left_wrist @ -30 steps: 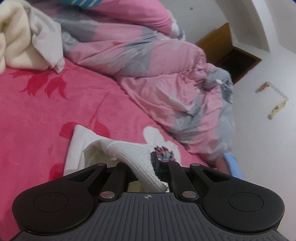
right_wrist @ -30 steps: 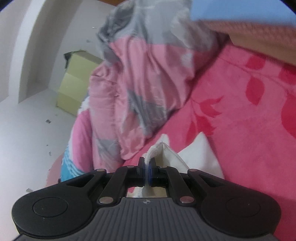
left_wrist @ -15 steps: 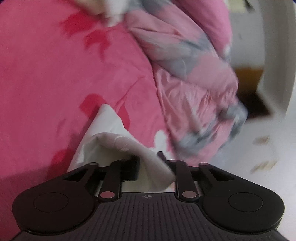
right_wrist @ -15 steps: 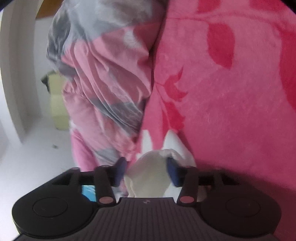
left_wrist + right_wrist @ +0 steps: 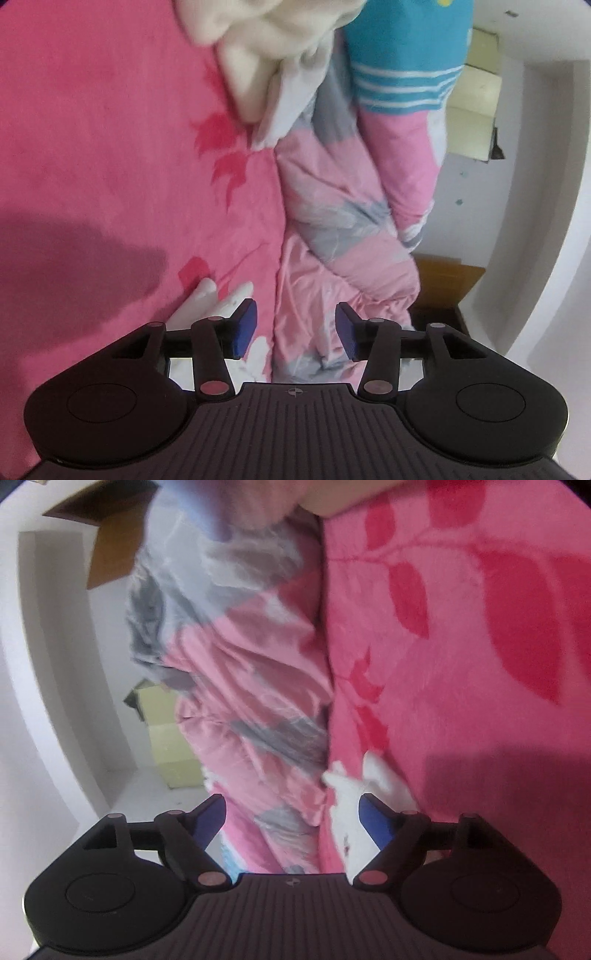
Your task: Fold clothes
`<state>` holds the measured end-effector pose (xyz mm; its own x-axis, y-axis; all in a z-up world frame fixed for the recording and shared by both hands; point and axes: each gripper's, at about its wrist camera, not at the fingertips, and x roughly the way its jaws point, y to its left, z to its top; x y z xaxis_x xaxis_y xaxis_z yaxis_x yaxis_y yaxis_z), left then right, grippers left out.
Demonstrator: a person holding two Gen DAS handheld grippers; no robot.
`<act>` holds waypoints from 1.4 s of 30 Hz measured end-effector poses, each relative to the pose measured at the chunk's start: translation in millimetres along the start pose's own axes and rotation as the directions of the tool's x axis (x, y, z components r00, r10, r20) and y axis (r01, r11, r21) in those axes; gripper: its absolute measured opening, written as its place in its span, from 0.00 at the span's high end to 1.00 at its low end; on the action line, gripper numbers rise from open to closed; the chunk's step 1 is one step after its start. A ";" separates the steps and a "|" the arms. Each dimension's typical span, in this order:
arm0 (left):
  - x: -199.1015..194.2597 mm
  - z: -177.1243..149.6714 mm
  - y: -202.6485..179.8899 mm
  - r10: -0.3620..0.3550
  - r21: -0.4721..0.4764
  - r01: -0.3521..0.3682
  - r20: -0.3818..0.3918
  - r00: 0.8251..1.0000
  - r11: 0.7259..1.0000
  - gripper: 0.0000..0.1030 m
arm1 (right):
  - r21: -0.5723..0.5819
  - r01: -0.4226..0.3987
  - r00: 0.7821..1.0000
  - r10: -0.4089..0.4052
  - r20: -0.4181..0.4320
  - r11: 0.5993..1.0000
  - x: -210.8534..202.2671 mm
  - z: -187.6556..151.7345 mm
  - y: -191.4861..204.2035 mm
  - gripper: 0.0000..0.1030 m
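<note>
Both the left gripper [image 5: 295, 330] and right gripper [image 5: 291, 818] are spread and empty. A white garment [image 5: 351, 812] is seen on the pink blanket [image 5: 110, 147], flanked by a crumpled quilt [image 5: 332, 229].

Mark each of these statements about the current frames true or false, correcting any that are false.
1. The left claw is open with nothing between its pads. True.
2. The right claw is clamped on the small white garment. False: its jaws are spread wide and the white garment lies on the bed beside its right pad, not pinched.
3. The white garment rests on the pink blanket, close to the crumpled pink and grey duvet. True.
4. A cream pile of clothing lies at the far end of the bed in the left wrist view. True.
5. The blanket is plain blue. False: it is pink with red leaf shapes.
</note>
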<state>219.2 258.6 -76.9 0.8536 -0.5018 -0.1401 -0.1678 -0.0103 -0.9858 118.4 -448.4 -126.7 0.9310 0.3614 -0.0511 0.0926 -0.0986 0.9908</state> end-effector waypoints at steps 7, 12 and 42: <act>-68.6 -29.9 -46.9 0.113 0.253 -0.089 -0.082 0.990 0.963 0.54 | -0.087 -0.018 1.000 0.017 -0.007 0.996 -95.9 -50.1 21.8 0.14; -102.2 -83.9 -43.0 0.245 0.427 -0.145 -0.190 0.951 0.893 0.53 | -0.121 0.093 0.994 -0.099 -0.043 0.988 -156.2 -104.4 12.9 0.12; -83.1 -173.5 -5.5 0.311 0.650 -0.323 0.138 0.940 0.688 0.99 | -0.413 0.363 0.932 -0.314 0.183 0.835 -98.8 -160.6 6.6 0.85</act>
<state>63.7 150.3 -43.7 0.8183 -0.3555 -0.4516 -0.0708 0.7174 -0.6930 -29.7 -335.9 -94.9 0.9029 0.1975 -0.3817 0.2695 0.4316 0.8608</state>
